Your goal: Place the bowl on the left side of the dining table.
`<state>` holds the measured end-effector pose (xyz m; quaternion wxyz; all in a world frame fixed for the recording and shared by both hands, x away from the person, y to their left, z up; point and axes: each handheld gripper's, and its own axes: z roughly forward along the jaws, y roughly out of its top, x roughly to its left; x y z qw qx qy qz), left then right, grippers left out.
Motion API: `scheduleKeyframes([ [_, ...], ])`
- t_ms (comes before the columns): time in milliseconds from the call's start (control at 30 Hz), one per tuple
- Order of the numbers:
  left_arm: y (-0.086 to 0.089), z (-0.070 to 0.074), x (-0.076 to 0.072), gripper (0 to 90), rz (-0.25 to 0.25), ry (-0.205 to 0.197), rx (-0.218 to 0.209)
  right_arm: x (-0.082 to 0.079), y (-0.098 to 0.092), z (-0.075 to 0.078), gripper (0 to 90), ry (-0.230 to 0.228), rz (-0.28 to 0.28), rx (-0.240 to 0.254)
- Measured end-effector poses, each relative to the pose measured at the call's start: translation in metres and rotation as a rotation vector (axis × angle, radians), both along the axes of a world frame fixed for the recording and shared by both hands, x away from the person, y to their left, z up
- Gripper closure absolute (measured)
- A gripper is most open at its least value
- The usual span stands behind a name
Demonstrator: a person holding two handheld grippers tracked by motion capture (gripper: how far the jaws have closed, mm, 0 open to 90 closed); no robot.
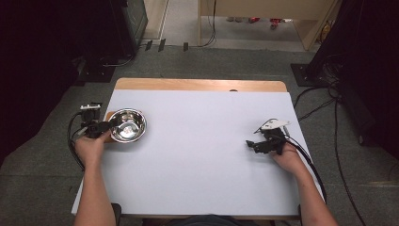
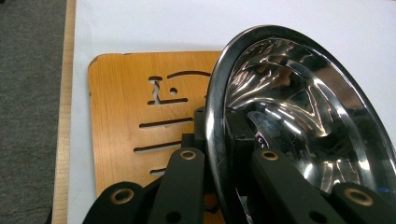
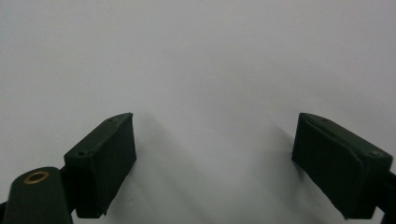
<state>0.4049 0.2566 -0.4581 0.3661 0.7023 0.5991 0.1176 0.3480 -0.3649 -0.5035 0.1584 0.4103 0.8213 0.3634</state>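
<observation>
A shiny steel bowl (image 1: 128,125) rests at the left side of the white table sheet (image 1: 197,155), partly over a small wooden board (image 1: 108,137). My left gripper (image 1: 107,127) is shut on the bowl's near rim, one jaw inside and one outside. In the left gripper view the bowl (image 2: 303,112) looms large at the right, its rim pinched between the black jaws, with the slotted wooden board (image 2: 140,116) beneath and to the left. My right gripper (image 1: 253,144) rests on the sheet at the right, open, and its view has its fingertips (image 3: 105,163) wide apart over bare white.
The wooden tabletop's far edge (image 1: 197,84) shows beyond the sheet. Grey carpet (image 1: 226,61) surrounds the table. Dark equipment and cables (image 1: 324,99) lie at the right and back left.
</observation>
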Motion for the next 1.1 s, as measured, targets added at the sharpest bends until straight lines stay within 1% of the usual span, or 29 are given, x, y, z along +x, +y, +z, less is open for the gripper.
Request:
scheduleKeyframes([
  [267,0.000,-0.001,0.001,87.6,0.004,0.011,0.009,0.000,0.000,0.000,13.0,0.000,0.000,0.000],
  [433,0.002,-0.003,0.003,87.7,0.014,0.012,-0.001,0.000,0.000,0.000,13.0,0.000,0.000,0.000],
  [500,0.005,-0.004,0.005,87.8,0.026,0.011,-0.013,0.000,0.000,0.000,13.0,0.000,0.000,0.000],
  [633,0.008,-0.006,0.005,87.8,0.030,0.020,-0.031,0.000,0.000,0.000,13.0,0.000,0.000,0.000],
  [833,0.010,-0.008,0.006,87.6,0.034,0.029,-0.042,0.000,0.000,0.000,12.9,0.000,0.000,0.000],
  [1100,0.012,-0.011,0.006,87.0,0.042,0.035,-0.045,0.000,0.000,0.000,13.0,0.000,0.000,0.000],
])
